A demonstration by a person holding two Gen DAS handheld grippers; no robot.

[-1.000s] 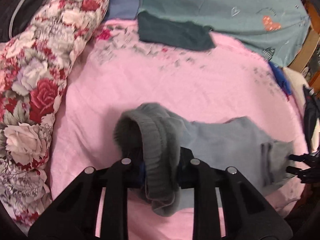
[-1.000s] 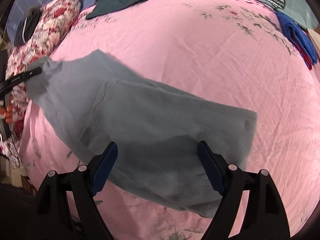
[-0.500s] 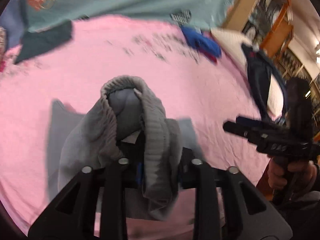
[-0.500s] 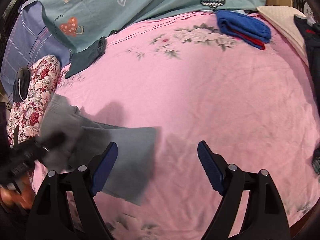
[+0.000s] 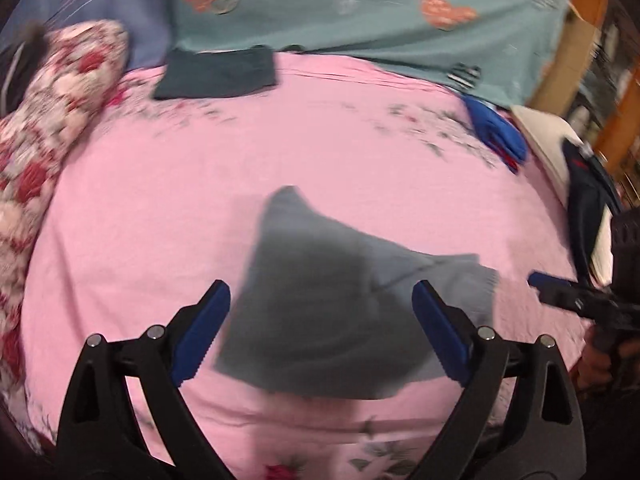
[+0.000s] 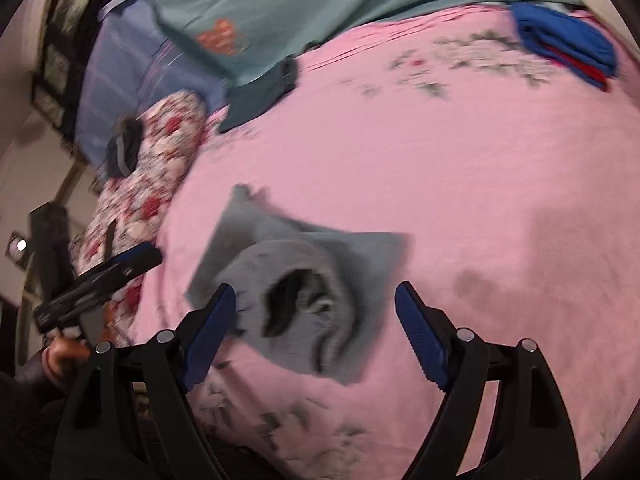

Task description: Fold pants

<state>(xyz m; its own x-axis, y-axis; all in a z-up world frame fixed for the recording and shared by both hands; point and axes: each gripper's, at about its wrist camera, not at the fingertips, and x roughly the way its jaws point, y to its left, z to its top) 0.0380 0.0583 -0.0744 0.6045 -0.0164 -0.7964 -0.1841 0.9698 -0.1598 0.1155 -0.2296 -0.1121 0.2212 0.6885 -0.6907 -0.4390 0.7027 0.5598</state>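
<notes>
The grey pants lie bunched in a folded heap on the pink bed sheet. In the right wrist view the grey pants show their ribbed waistband opening on top. My left gripper hangs over the heap with its jaws opening wide and its blue pads clear of the cloth. My right gripper is open above the same heap, holding nothing. The right gripper's fingers show at the right edge of the left wrist view, and the left gripper's fingers at the left of the right wrist view.
A floral quilt roll lines the left side of the bed. A folded dark teal garment and a teal blanket lie at the far end. Folded blue clothes and a dark garment sit at the right.
My left gripper has let go of the pants' waistband and opened wide; the pants dropped onto the sheet in a heap. Both views have swung; the right gripper now looks at the heap.
</notes>
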